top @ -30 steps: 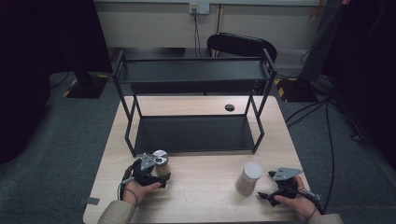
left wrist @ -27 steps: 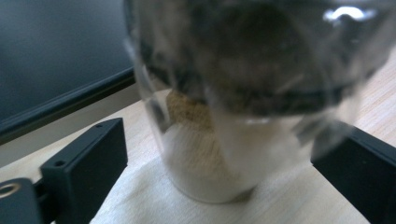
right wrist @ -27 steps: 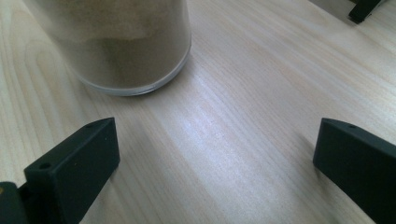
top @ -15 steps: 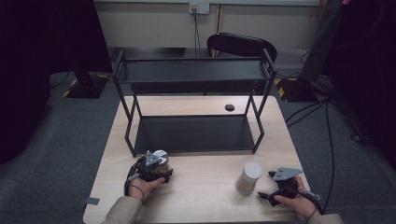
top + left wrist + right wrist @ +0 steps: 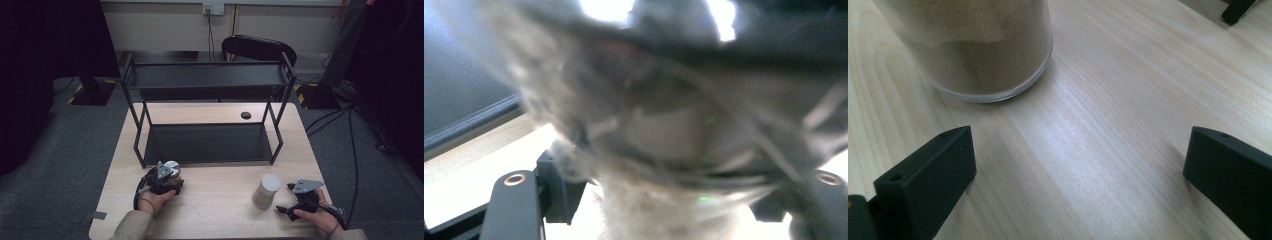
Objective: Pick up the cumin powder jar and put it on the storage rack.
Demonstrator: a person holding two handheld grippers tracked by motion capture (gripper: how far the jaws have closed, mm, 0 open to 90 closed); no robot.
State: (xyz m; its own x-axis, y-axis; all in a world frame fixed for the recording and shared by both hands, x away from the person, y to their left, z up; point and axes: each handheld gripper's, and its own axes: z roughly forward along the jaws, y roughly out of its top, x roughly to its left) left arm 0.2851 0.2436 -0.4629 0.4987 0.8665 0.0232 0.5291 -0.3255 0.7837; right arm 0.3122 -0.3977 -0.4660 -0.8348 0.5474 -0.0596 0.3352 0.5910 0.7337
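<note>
High view: above near edge of table point(image 5: 220, 200), facing forward and down; takes in whole table, black shelf rack point(image 5: 207, 120) at middle, chair and wall beyond rack.

Left gripper view: rides on left gripper point(image 5: 162, 181), just in front of rack; pressed close against blurred jar point(image 5: 664, 130), rack edge at upper left.

Right gripper view: low over table, well right of rack front; right gripper point(image 5: 1078, 170) faces tan jar point(image 5: 973, 45) at close range.

Shared: both jars, tabletop, rack foot.
</note>
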